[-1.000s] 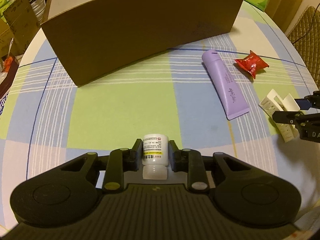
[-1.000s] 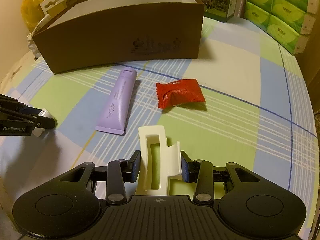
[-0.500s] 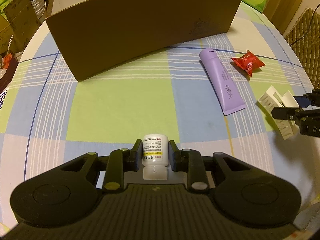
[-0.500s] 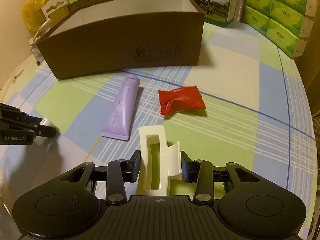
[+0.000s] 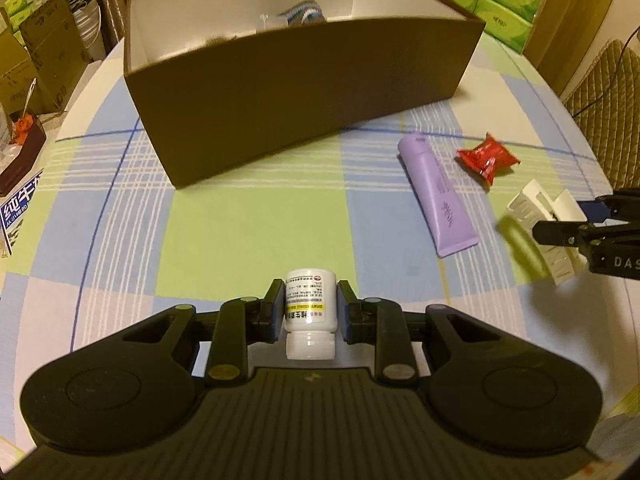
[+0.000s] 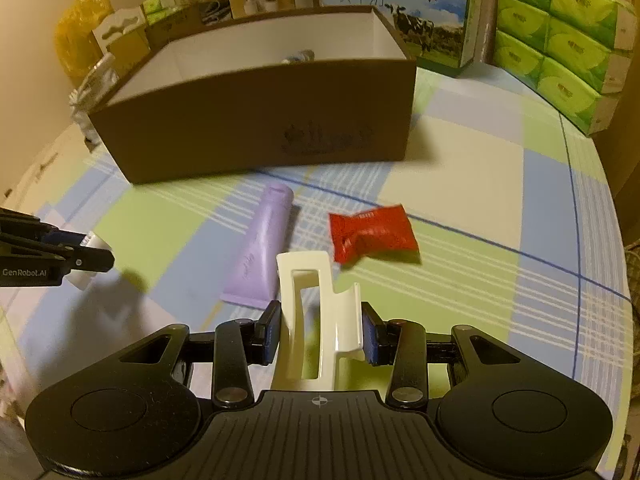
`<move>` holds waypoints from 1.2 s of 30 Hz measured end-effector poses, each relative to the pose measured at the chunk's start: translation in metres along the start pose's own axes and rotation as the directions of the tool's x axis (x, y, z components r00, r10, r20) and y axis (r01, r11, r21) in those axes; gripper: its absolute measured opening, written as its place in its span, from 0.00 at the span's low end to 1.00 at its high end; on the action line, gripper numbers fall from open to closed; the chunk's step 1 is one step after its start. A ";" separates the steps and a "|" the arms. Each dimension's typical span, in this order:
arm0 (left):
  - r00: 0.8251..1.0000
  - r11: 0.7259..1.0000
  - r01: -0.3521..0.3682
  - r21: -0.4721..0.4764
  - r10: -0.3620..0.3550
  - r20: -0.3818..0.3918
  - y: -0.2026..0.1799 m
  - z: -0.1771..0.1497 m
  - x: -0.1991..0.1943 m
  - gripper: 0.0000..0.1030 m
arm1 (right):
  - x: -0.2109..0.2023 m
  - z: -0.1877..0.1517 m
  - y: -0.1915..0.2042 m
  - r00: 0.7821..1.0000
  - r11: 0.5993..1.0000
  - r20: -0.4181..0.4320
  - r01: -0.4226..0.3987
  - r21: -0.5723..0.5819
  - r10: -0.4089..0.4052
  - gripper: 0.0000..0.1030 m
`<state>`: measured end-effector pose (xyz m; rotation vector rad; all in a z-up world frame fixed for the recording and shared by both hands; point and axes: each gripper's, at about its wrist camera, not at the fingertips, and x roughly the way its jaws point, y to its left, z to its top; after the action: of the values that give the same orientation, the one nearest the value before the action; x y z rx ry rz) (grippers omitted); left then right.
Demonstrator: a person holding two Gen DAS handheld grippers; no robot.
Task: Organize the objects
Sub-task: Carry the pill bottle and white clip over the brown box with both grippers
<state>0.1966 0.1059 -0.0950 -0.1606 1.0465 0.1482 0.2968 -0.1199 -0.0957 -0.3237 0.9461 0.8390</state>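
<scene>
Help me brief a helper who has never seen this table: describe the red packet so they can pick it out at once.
Find the big brown cardboard box on the checked tablecloth. In front of it, on the cloth, lies a purple tube, and the red packet lies just beside that tube, apart from it. It is the only red, crinkly thing there, flat and pillow-shaped.

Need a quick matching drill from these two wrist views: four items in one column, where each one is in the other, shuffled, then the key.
Items:
1. white pill bottle
2. white hair claw clip
3. purple tube
4. red snack packet

Places:
A. lying on the tablecloth, right of the tube
B. clamped in the left hand-held gripper
C. lying on the tablecloth in front of the brown box
D. clamped in the right hand-held gripper

Pairs: 1-B, 2-D, 3-C, 4-A
</scene>
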 end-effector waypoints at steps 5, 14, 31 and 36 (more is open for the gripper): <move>0.999 1.000 0.021 -0.014 -0.021 0.045 0.002 0.011 -0.016 0.22 | -0.008 0.018 0.001 0.999 0.999 0.036 -0.042 0.015 0.041 0.36; 0.987 0.999 0.027 -0.033 -0.022 0.161 0.015 0.047 -0.045 0.22 | -0.012 0.061 0.009 0.989 0.994 0.106 -0.105 0.005 0.104 0.36; 0.955 0.999 -0.038 -0.034 0.047 0.294 0.051 0.145 -0.044 0.22 | 0.022 0.183 0.028 0.963 0.984 0.205 -0.172 -0.042 0.177 0.36; 0.959 0.997 -0.062 -0.049 0.073 0.273 0.067 0.176 -0.021 0.22 | 0.050 0.215 0.034 0.962 0.981 0.193 -0.190 -0.035 0.193 0.36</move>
<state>0.3223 0.2066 0.0061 -0.1365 0.7726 0.2466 0.4116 0.0515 -0.0112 -0.1609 0.7951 1.0369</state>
